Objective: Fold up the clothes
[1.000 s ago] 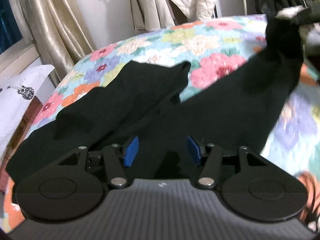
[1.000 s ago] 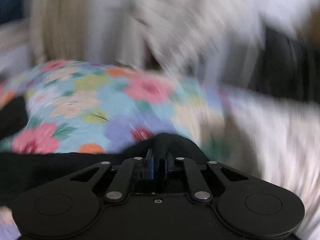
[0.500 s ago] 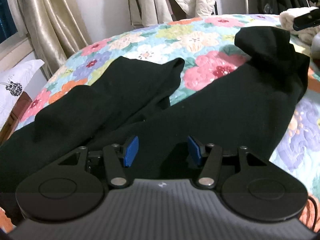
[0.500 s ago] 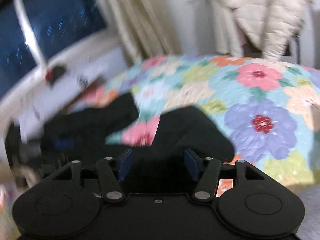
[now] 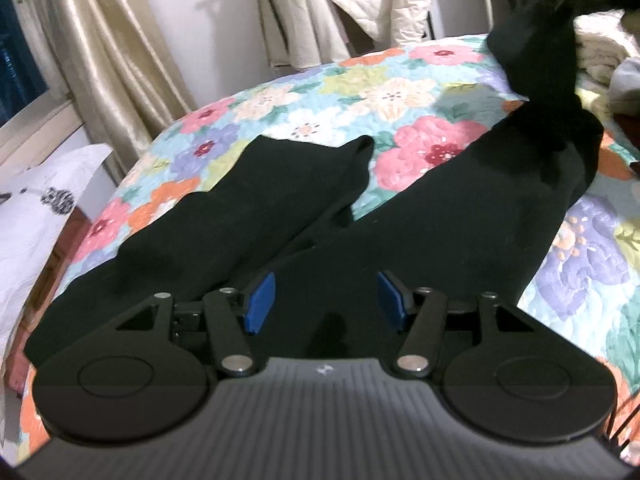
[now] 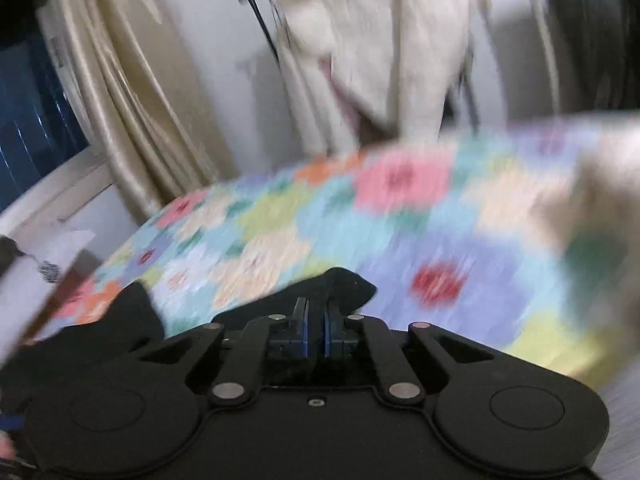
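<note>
Black trousers (image 5: 440, 216) lie spread on a floral quilt (image 5: 360, 92), one leg to the left (image 5: 280, 200), the other to the right. The right leg's end (image 5: 536, 48) is lifted off the bed at top right. My left gripper (image 5: 326, 300) is open and empty, low over the trousers near their waist. My right gripper (image 6: 315, 328) is shut on the black trouser cloth (image 6: 344, 284), which pokes up past the blue pads; this view is blurred by motion.
A white pillow (image 5: 32, 216) lies at the left edge. Beige curtains (image 5: 100, 48) and hanging pale jackets (image 5: 360, 4) stand behind the bed. Pale folded clothes (image 5: 604, 52) sit at the far right of the quilt.
The right gripper was open half a second ago and has shut on the trouser leg's end and lifted it. The left gripper stays open over the waist.
</note>
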`<state>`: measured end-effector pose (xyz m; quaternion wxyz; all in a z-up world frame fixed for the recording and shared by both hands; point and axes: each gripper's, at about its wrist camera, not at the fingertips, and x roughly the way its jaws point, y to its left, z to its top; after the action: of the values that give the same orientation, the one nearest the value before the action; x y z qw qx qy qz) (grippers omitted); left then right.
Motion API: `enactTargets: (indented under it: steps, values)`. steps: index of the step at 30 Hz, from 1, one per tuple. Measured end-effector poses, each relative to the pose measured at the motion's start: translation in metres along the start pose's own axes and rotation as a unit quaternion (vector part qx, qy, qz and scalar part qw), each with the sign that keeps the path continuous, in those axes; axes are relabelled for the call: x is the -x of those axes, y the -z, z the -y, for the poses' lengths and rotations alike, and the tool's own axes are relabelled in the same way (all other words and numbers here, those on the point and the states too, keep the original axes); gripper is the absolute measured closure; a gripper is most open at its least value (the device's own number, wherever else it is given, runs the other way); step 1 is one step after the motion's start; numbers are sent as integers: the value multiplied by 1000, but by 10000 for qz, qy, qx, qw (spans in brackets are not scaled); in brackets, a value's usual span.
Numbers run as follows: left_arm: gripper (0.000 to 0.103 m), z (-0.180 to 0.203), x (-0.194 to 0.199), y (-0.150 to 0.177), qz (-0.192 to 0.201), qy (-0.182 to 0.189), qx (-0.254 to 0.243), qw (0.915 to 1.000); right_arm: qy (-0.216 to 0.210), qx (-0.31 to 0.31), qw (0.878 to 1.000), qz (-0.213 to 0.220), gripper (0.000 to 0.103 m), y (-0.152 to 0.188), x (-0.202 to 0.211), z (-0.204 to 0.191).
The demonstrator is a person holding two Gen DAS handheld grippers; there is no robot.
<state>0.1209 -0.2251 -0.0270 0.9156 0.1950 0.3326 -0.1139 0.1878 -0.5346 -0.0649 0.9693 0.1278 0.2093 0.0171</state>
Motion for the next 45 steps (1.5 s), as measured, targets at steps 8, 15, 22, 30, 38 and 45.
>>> enactTargets:
  steps: [8,15,22,30,38,45]
  values:
    - [47,-25,15,-4,0,-178,382,9991,3087,983,9453,387,87,-35,61,76]
    - [46,-57,49,-5,-187,-447,852,9952,2993,122,9533,376,48,-35,98,98]
    - [44,-127,112,-24,-320,-407,344,9981,162,748,9904,1148,40,-47,152,-1]
    - [21,-209,191,-11,214,-415,572,9973,-2093,1901,9543,963,19,-28,170,-190]
    - [27,-271,34,58,-48,-246,3564,9340,-2698,3345,9020,425,30,51,119,-360]
    - [46,-266,-16,100,-362,503,3871,9200,-2058,4610,8621,-442,75,131,14,-429]
